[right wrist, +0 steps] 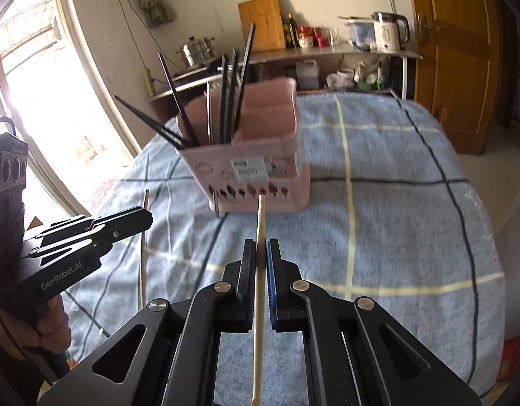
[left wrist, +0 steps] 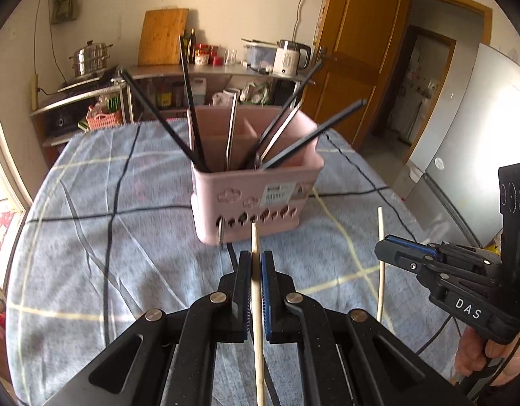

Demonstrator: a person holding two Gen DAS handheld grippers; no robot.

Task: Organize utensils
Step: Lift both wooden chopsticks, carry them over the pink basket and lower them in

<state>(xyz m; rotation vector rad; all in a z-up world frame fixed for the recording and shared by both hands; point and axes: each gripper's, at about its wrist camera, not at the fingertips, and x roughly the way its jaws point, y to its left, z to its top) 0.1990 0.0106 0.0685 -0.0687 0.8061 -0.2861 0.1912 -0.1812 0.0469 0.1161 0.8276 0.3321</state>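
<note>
A pink utensil holder stands on the blue plaid cloth, with several black chopsticks leaning out of it; it also shows in the right wrist view. My left gripper is shut on a pale wooden chopstick that points up, just in front of the holder. My right gripper is shut on a second wooden chopstick. In the left wrist view the right gripper shows at the right with its chopstick. In the right wrist view the left gripper shows at the left.
The table carries a blue plaid cloth. Behind it a metal shelf carries a steamer pot, a cutting board, jars and a kettle. A wooden door and a fridge stand to the right.
</note>
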